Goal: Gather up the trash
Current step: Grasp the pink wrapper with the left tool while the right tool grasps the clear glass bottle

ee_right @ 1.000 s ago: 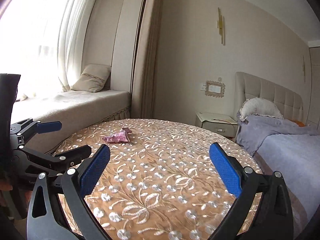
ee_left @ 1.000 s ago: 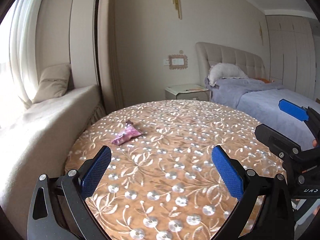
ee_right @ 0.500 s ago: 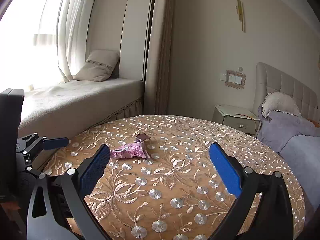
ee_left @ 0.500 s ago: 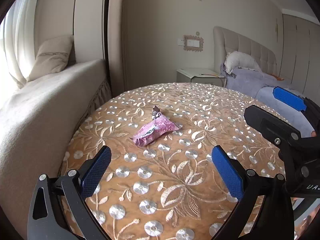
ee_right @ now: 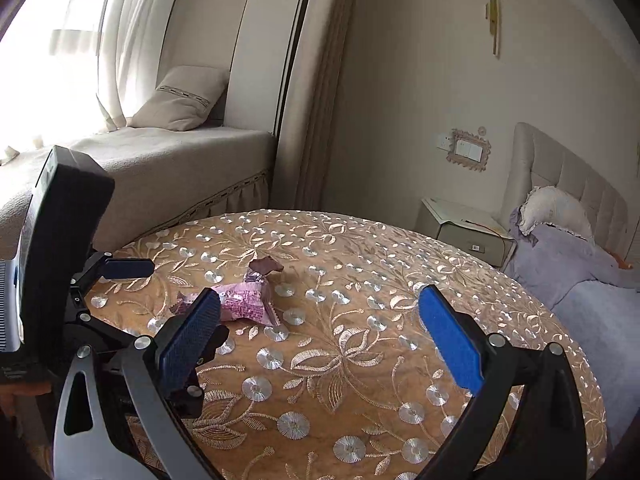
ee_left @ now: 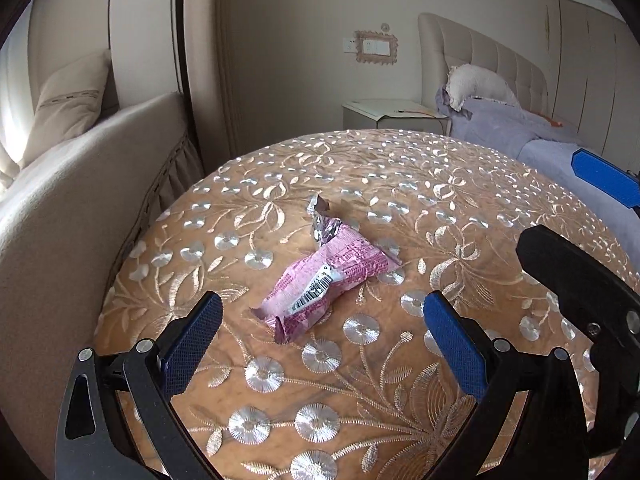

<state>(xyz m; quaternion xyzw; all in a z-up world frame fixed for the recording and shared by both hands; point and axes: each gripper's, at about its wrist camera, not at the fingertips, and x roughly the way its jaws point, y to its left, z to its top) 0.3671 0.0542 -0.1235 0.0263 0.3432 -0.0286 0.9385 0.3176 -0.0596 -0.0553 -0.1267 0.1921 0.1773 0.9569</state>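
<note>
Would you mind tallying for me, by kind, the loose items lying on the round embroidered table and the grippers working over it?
Pink snack wrapper: 1
Grippers, both open and empty: 2 (left gripper, right gripper)
Total: 3

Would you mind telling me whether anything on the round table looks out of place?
Yes: a crumpled pink wrapper lies alone on the embroidered tablecloth, one end torn open and twisted. Nothing else there looks disturbed.

Right claw (ee_right: 320, 336) gapes above the table (ee_right: 360, 360); pink wrapper (ee_right: 248, 304) lies left.
</note>
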